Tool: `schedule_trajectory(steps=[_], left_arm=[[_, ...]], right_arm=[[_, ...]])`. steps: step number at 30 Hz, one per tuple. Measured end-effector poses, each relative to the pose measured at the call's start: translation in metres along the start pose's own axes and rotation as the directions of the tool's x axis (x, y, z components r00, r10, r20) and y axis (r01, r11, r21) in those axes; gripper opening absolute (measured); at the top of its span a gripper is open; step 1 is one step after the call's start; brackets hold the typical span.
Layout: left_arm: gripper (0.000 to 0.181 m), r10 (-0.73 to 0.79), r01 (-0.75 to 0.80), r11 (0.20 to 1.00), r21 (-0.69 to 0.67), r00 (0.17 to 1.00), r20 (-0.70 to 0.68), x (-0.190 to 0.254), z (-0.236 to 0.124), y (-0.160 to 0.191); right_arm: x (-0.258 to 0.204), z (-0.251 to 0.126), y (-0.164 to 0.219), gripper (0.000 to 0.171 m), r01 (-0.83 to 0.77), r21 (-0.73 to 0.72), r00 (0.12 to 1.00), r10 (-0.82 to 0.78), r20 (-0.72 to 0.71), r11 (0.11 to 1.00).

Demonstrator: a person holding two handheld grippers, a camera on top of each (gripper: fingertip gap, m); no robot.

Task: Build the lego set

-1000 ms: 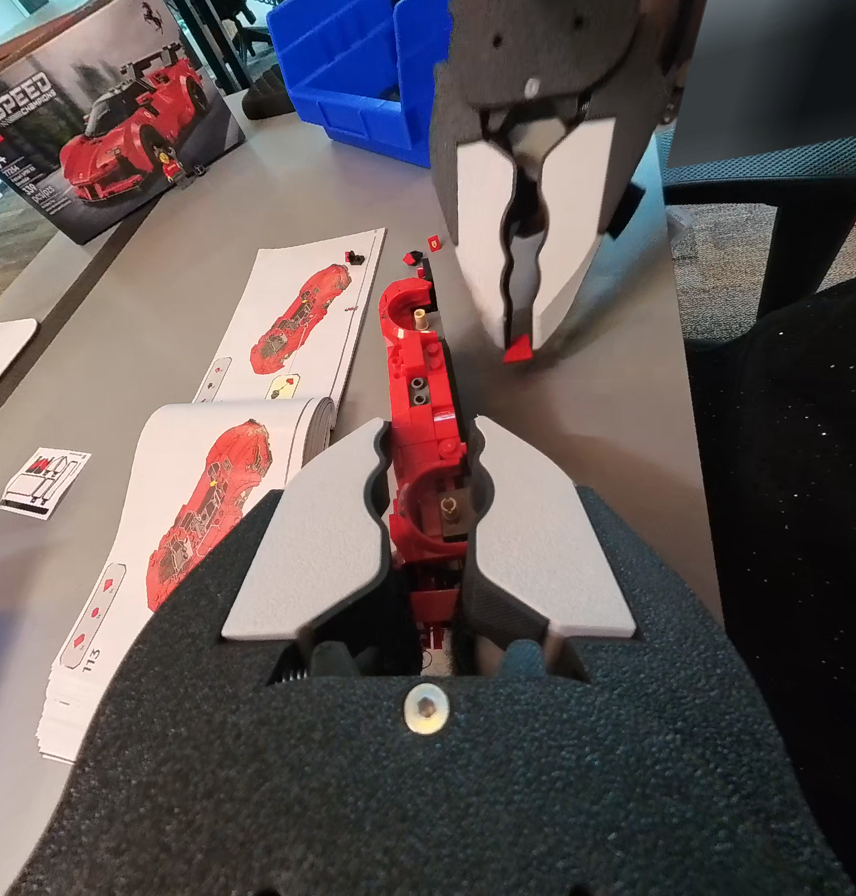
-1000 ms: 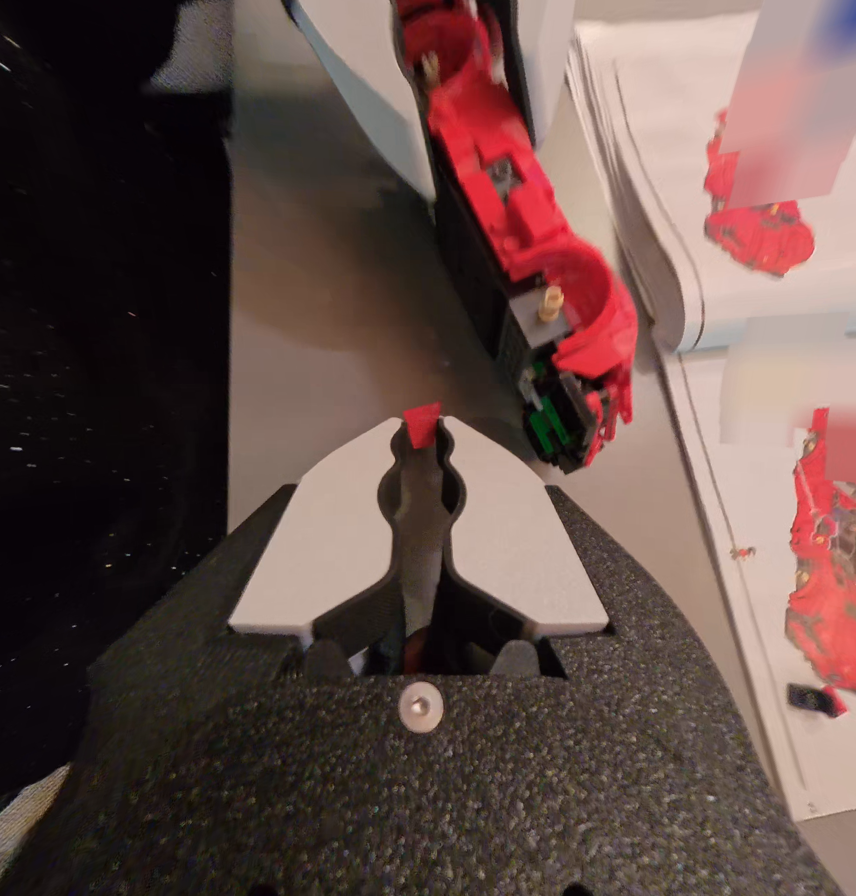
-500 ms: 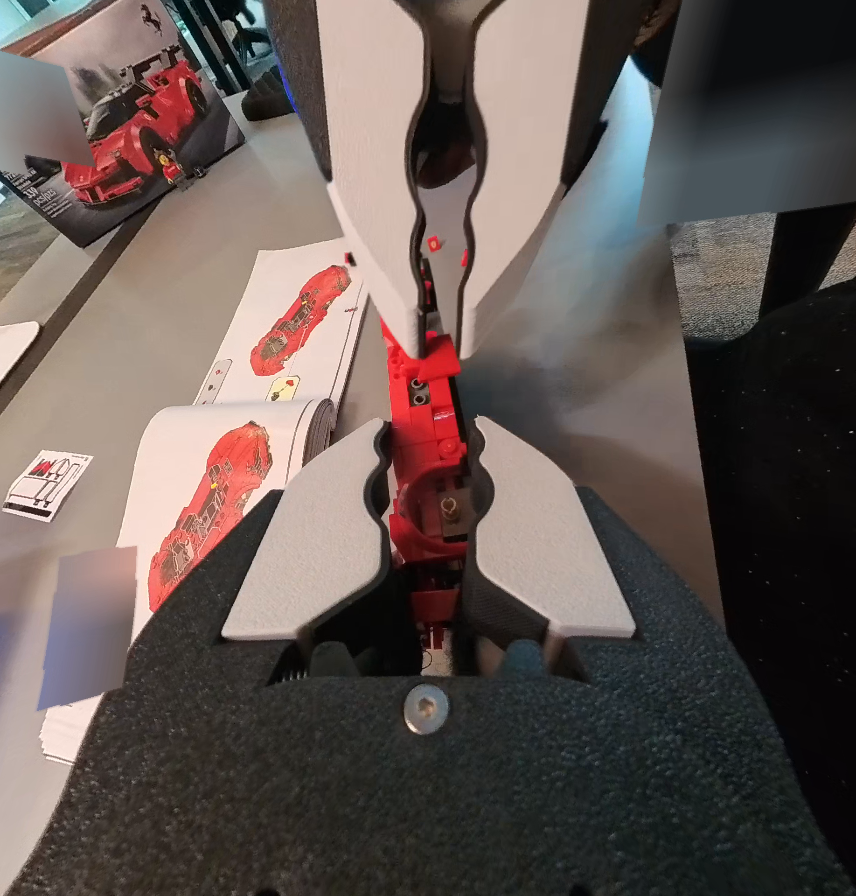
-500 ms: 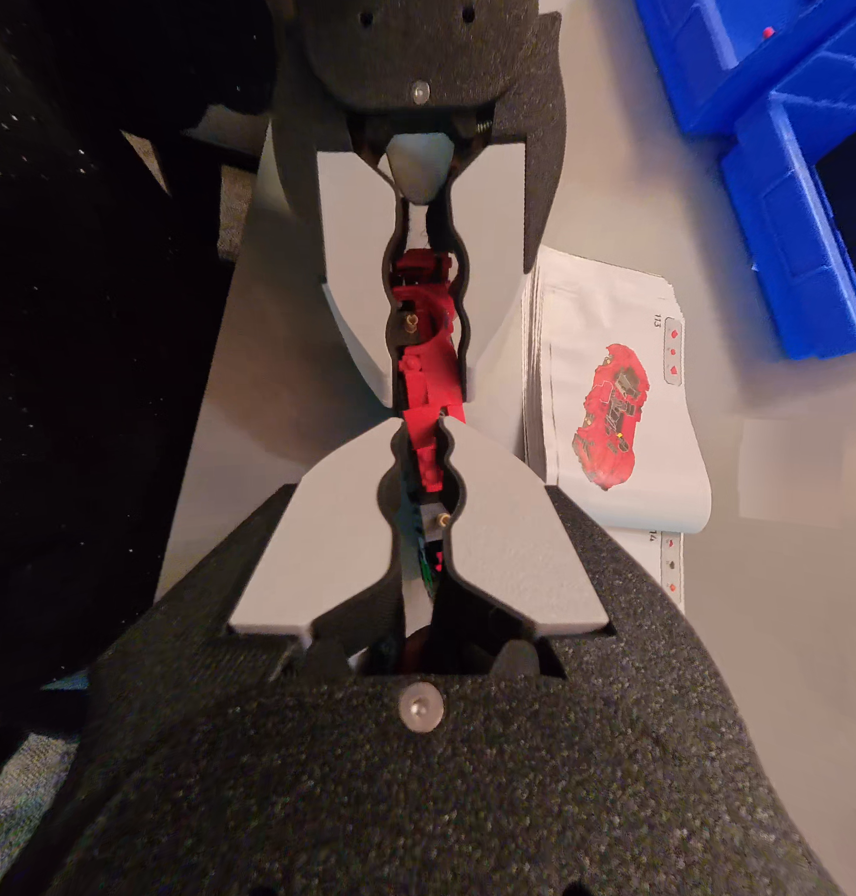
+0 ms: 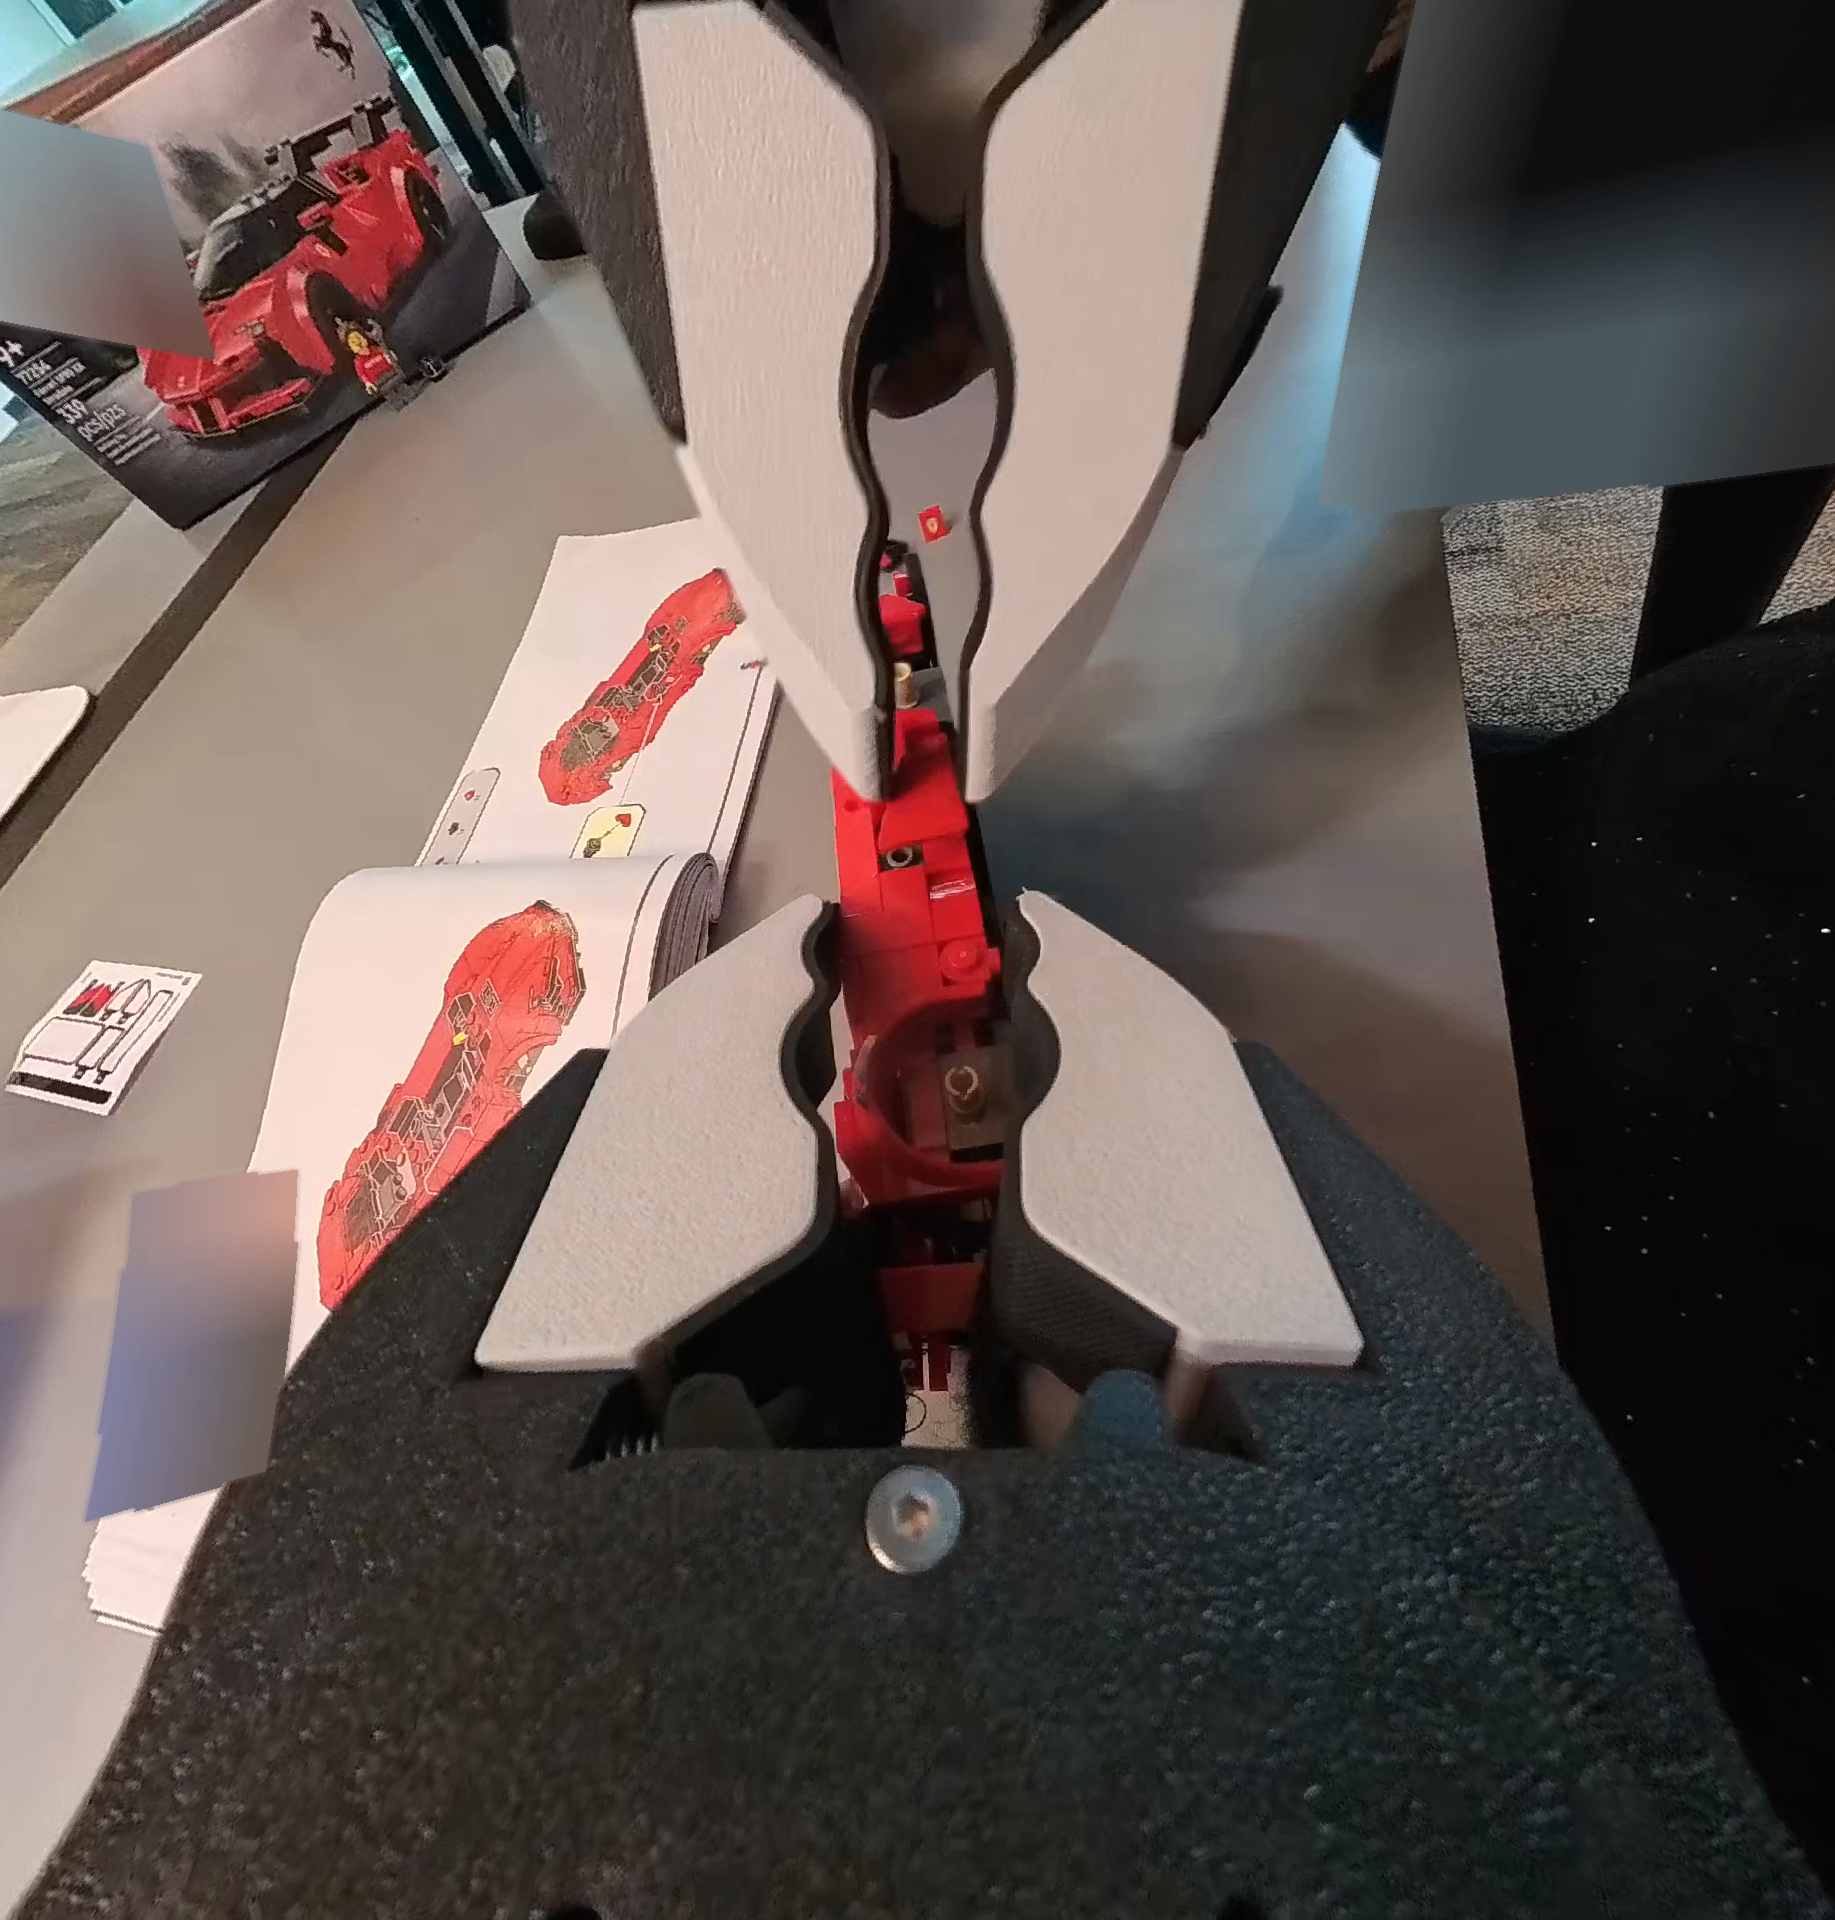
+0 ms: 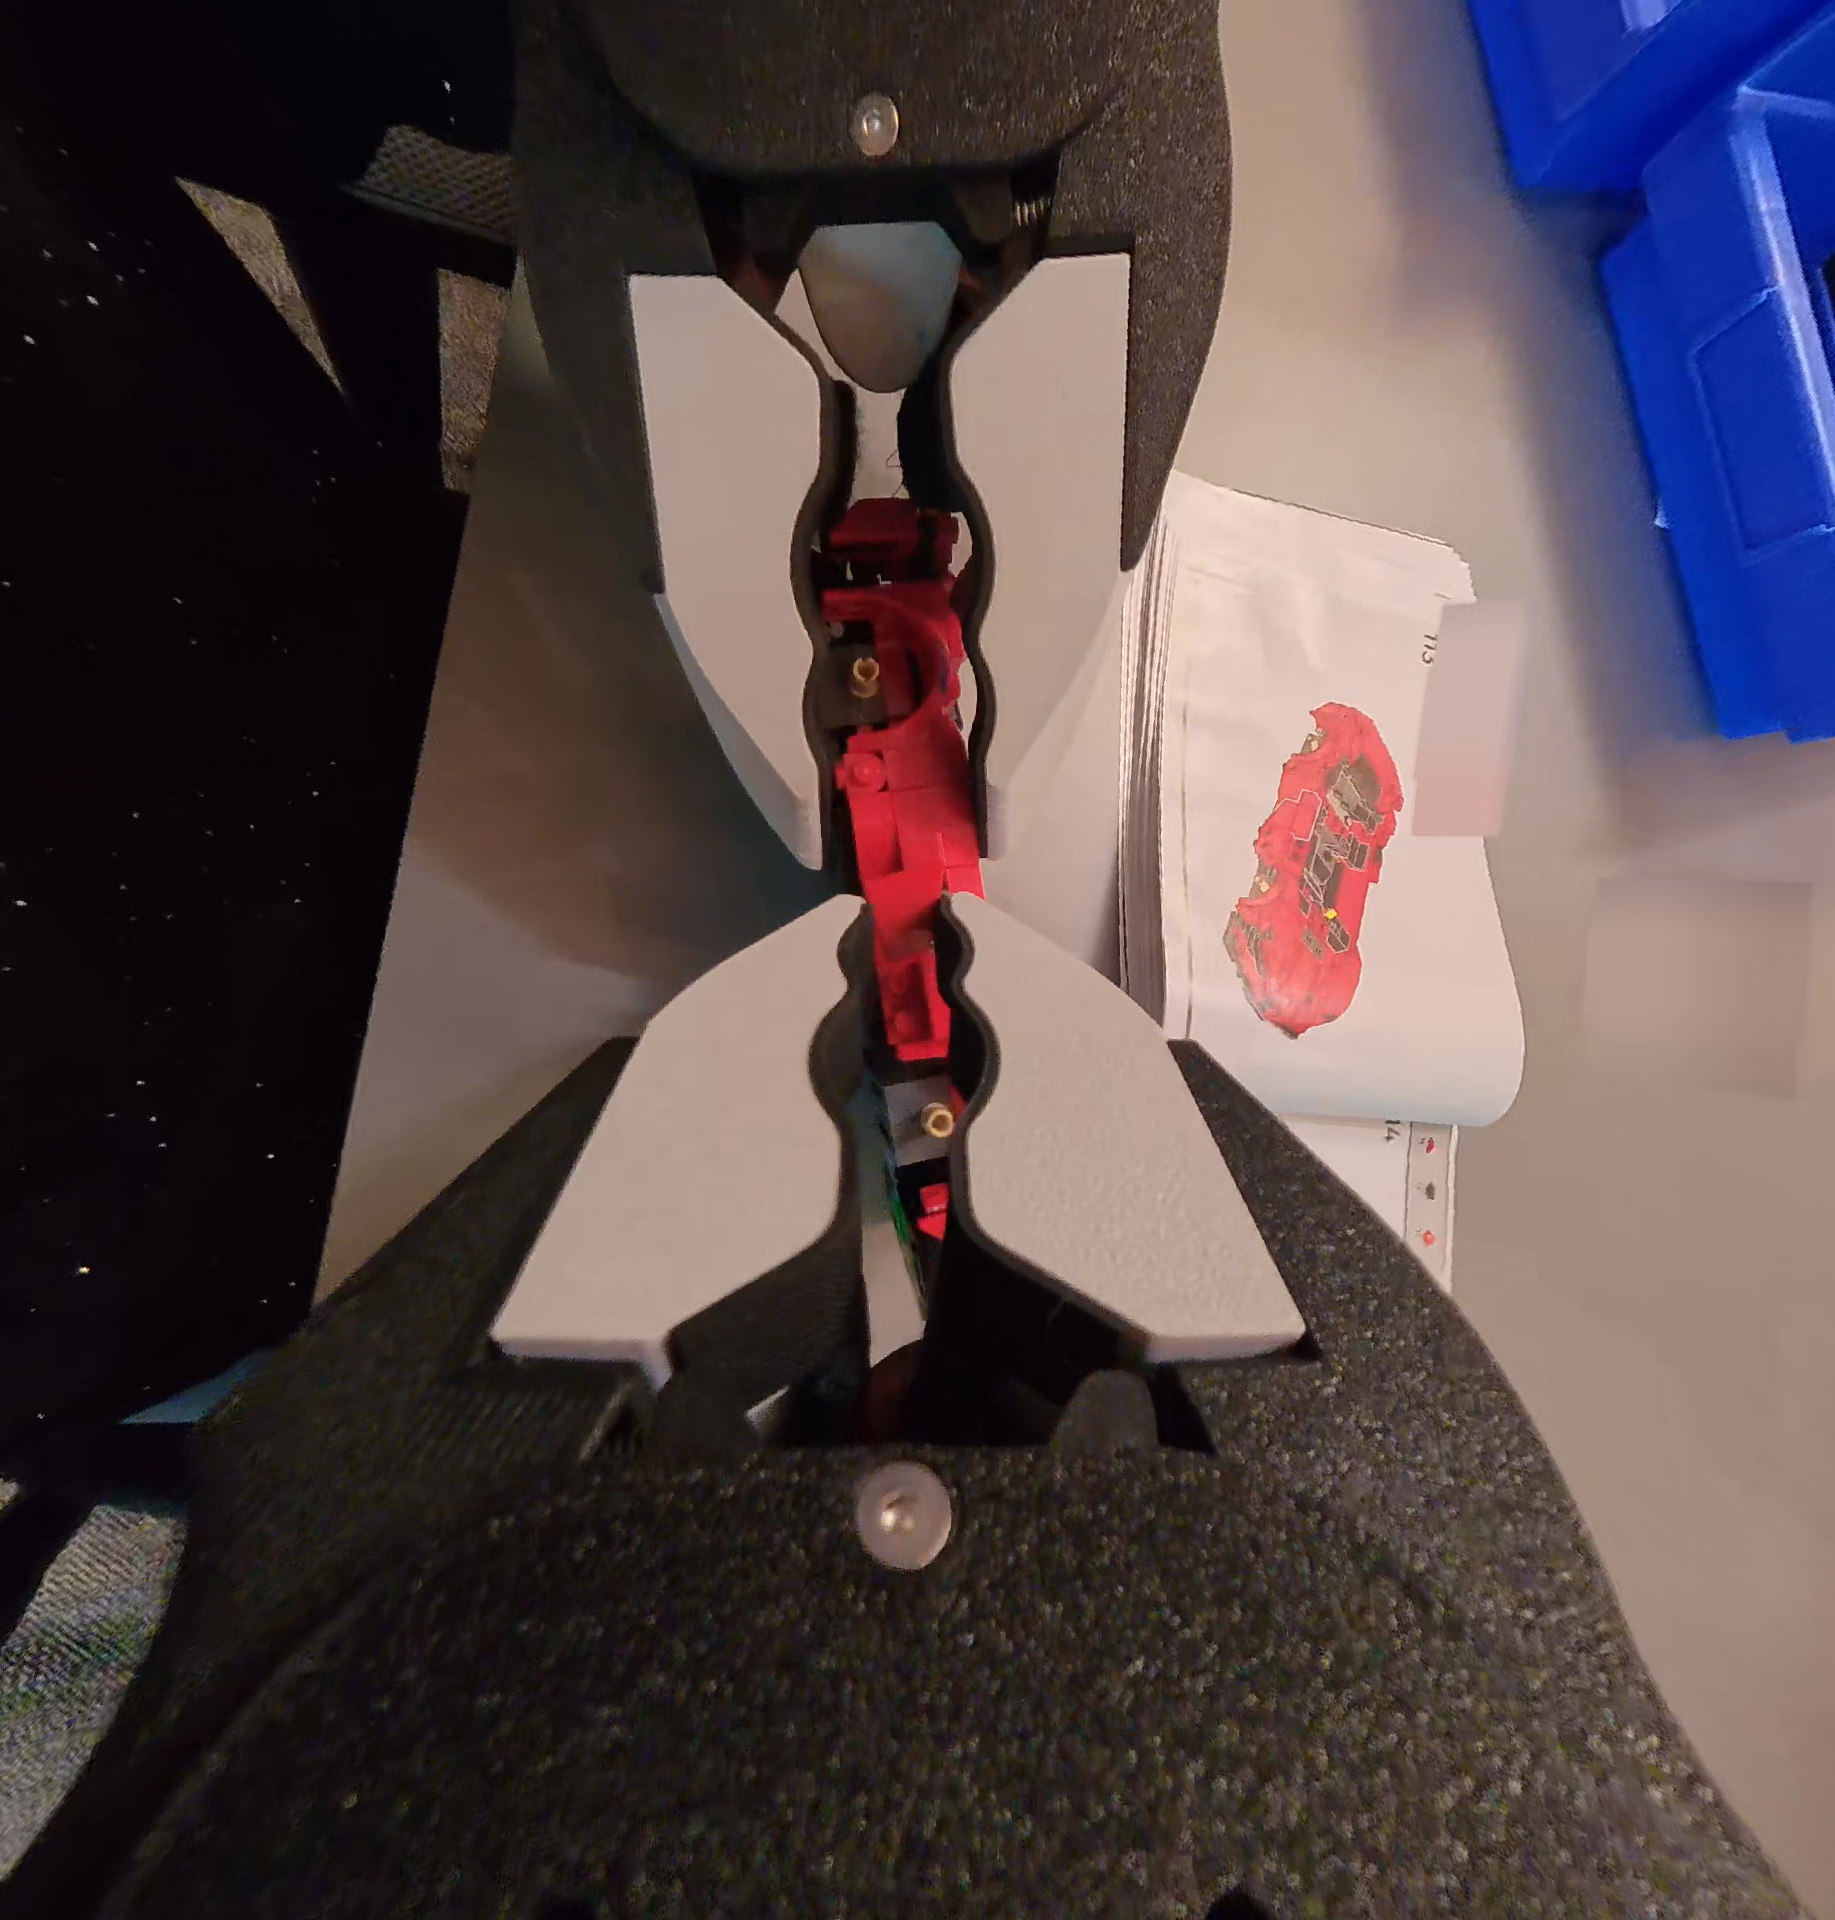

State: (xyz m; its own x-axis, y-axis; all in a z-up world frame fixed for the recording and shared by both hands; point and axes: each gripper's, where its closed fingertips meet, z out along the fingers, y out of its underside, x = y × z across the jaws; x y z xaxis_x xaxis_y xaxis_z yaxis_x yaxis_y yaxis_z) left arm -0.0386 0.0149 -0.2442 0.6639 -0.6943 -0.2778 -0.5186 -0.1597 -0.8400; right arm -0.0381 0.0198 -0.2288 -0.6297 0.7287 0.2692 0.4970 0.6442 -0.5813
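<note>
Blue bins [image 6: 1723, 343] beyond instruction booklet [image 6: 1328, 831]

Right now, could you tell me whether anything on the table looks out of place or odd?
Only small things: one tiny red piece lies loose on the table beyond the red car build, and the instruction booklet has its pages curled back. Nothing looks spilled or broken.

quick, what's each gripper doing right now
left gripper: shut on the red lego car.
right gripper: tips at the car's middle; cannot tell whether it grips.
</note>
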Motion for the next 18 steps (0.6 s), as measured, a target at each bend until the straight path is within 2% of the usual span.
schedule_trajectory(steps=[4,8,13,15,18], left_arm=[[0.03,-0.004,0.004,1.0,-0.004,1.0,0.004,0.0,0.0,0.0],[0.03,-0.012,0.013,1.0,-0.005,1.0,0.012,0.0,0.001,-0.002],[0.03,-0.046,0.047,0.999,-0.02,0.998,0.051,-0.007,0.008,-0.003],[0.03,-0.067,0.07,0.997,-0.031,0.994,0.092,-0.008,0.011,-0.004],[0.03,-0.079,0.088,0.995,-0.05,0.984,0.158,-0.008,0.013,-0.005]], right_arm=[[0.0,-0.009,0.001,0.011,-0.102,0.064,0.994,0.105,-0.042,0.993],[-0.003,-0.014,0.004,0.011,-0.292,0.191,0.944,0.314,-0.098,0.937],[0.004,-0.012,0.003,0.011,-0.528,0.359,0.764,0.615,-0.193,0.769],[0.004,-0.011,0.002,0.011,-0.57,0.407,0.696,0.683,-0.223,0.714],[0.009,-0.017,0.008,0.011,-0.58,0.451,0.612,0.728,-0.309,0.679]])
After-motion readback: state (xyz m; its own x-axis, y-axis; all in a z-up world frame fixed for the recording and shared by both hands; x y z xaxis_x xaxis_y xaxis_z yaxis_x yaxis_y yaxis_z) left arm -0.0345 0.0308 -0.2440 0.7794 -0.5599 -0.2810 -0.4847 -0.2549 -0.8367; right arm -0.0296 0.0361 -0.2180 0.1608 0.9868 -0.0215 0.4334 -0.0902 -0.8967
